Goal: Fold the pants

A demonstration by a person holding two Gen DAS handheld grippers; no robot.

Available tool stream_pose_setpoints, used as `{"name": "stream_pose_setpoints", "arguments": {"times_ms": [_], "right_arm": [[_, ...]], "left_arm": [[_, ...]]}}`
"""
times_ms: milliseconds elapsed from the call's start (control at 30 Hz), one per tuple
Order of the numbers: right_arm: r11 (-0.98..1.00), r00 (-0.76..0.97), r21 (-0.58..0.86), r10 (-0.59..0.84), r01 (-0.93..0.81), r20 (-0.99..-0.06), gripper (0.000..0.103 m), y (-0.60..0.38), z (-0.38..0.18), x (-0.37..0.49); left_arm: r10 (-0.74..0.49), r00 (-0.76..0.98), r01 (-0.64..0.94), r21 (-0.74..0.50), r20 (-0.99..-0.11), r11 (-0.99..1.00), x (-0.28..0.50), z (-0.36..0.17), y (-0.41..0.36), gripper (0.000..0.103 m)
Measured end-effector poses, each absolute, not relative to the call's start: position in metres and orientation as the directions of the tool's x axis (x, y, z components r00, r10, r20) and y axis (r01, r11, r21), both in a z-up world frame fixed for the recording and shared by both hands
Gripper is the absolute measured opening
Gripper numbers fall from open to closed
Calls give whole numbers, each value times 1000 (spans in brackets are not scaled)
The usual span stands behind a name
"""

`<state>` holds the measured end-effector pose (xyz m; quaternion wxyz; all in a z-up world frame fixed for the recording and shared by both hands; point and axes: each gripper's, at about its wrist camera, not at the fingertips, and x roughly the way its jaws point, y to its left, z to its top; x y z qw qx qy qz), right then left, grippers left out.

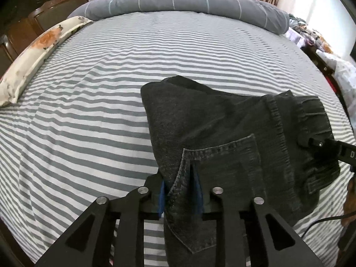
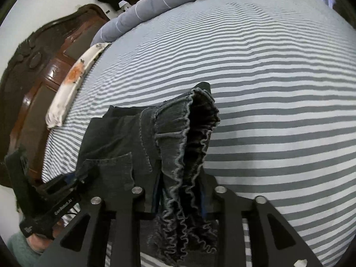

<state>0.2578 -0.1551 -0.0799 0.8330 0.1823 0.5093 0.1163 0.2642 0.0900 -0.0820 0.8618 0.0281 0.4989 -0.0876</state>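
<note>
Dark grey denim pants (image 1: 222,129) are folded into a compact bundle, held above the striped bed. My left gripper (image 1: 181,191) is shut on the pants near the back pocket (image 1: 224,155). My right gripper (image 2: 181,191) is shut on the gathered elastic waistband (image 2: 189,138) at the other side. In the left wrist view the right gripper's fingers (image 1: 320,144) show at the waistband on the right. In the right wrist view the left gripper (image 2: 73,184) shows at the lower left, on the pants (image 2: 111,133).
The bed sheet (image 1: 111,89) has grey and white stripes. A rolled grey duvet (image 1: 178,2) lies along the far edge. A floral pillow (image 1: 37,53) lies at the left by the dark wooden headboard (image 2: 44,66). Cluttered furniture (image 1: 322,40) stands at the right.
</note>
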Motion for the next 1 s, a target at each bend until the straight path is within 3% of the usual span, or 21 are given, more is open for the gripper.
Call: {"name": "stream_pose_setpoints", "arguments": {"times_ms": [267, 467, 1000], "right_arm": [[941, 481, 338, 283, 28, -829, 56, -164, -81, 233], [960, 507, 279, 224, 33, -832, 63, -162, -75, 206], [962, 419, 235, 159, 137, -894, 68, -155, -112, 191]], "left_arm": [[-77, 499, 142, -6, -863, 990, 245, -85, 99, 34], [-83, 486, 135, -19, -870, 991, 214, -85, 107, 36], [-68, 464, 86, -32, -883, 996, 171, -102, 117, 44]]}}
